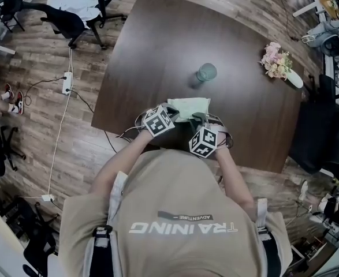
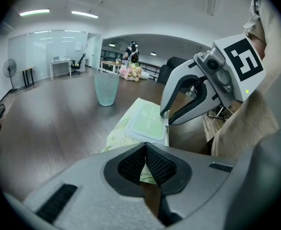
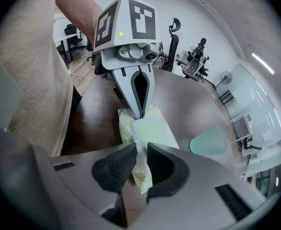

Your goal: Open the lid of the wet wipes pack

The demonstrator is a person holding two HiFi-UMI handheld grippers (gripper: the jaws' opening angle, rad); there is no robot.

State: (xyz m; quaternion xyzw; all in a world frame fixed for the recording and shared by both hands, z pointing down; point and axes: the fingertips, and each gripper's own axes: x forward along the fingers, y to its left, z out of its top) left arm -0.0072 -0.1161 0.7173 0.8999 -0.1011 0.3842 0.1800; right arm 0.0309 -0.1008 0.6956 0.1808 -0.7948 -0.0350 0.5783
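The pale green wet wipes pack lies flat near the table's front edge, its lid flat and closed. My left gripper is shut on the pack's near end, and the right gripper view shows its tips pinching that end. My right gripper is shut on the white edge of the lid; from the left gripper view its tips meet at the lid's corner. In the head view both grippers sit at the pack's front side.
A clear green glass stands behind the pack, mid-table. A vase of pink flowers sits at the back right. The dark wooden table has office chairs beyond its far left corner.
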